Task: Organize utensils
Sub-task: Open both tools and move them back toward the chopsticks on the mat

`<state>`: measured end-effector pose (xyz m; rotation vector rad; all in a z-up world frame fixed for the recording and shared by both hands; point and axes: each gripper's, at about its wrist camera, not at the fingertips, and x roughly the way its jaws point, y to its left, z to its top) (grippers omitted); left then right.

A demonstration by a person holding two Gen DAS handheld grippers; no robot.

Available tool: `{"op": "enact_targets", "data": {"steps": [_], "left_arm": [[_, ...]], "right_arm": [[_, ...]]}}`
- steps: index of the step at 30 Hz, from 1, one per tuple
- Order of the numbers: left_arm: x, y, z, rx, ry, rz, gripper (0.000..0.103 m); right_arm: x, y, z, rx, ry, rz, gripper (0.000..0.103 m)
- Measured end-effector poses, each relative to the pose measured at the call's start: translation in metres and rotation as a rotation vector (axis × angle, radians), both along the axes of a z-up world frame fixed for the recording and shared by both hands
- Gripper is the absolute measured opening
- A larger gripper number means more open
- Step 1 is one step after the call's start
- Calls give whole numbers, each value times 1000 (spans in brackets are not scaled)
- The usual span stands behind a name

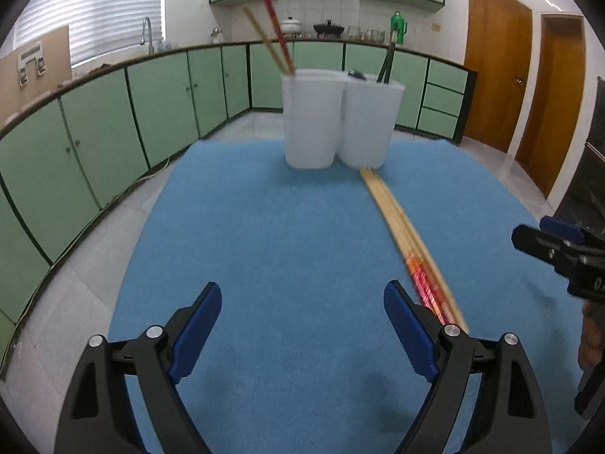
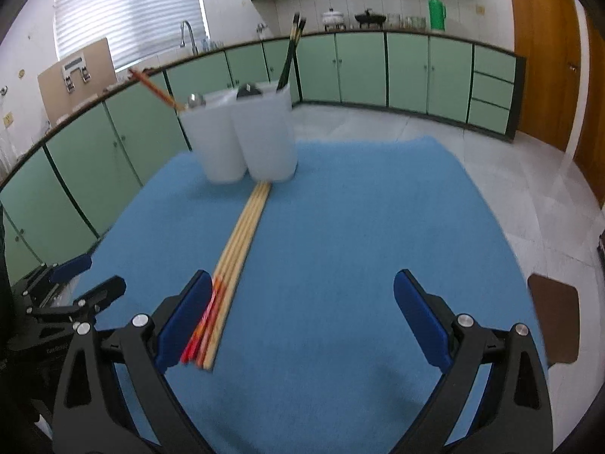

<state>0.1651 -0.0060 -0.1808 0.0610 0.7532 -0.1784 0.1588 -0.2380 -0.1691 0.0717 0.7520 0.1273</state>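
Note:
A bundle of wooden chopsticks with red ends (image 1: 404,234) lies on the blue mat (image 1: 283,246), pointing at two white holder cups (image 1: 340,121). The left cup holds a wooden and a red chopstick (image 1: 276,43); the right cup holds dark green chopsticks (image 1: 387,64). My left gripper (image 1: 302,325) is open and empty, the bundle just right of its right finger. In the right wrist view the bundle (image 2: 234,257) lies by the left finger of my open, empty right gripper (image 2: 302,314). The cups (image 2: 245,136) there also show spoon ends.
The mat (image 2: 359,227) covers a table in a kitchen with green cabinets (image 1: 113,132). The right gripper shows at the right edge of the left wrist view (image 1: 559,253); the left gripper shows at the left edge of the right wrist view (image 2: 68,295). A brown chair seat (image 2: 556,321) is at right.

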Motion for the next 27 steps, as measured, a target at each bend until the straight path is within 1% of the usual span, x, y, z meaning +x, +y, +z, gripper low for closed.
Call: {"op": "enact_targets", "data": {"steps": [2, 3, 4, 5, 9, 11, 16, 20, 22, 26, 27], "left_arm": [[-1, 0, -3, 7, 12, 5, 86], [-1, 0, -4, 12, 15, 6, 86], [-2, -1, -5, 21, 18, 6, 86], [-3, -1, -7, 30, 20, 6, 86], [-4, 0, -7, 35, 25, 2, 86], [-5, 2, -9, 37, 29, 7, 86], [-3, 7, -11, 39, 33, 20, 86], [-2, 12, -11, 28, 36, 30, 86], [-2, 13, -12, 26, 41, 32, 86], [-1, 13, -12, 23, 40, 29, 86], [-1, 12, -12, 23, 39, 27, 86]], "right_arm": [[-5, 4, -10, 0, 27, 1, 92], [-8, 6, -15, 2, 39, 6, 90], [-9, 7, -18, 0, 49, 14, 81], [-10, 11, -21, -8, 62, 27, 77], [-16, 25, -30, -31, 102, 68, 71], [-17, 30, -33, -30, 116, 87, 65], [-19, 46, -39, -56, 136, 131, 60], [-19, 53, -41, -80, 150, 142, 58], [-19, 53, -41, -90, 149, 135, 58], [-18, 45, -37, -135, 149, 78, 57], [-18, 43, -37, -128, 154, 77, 57]]}}
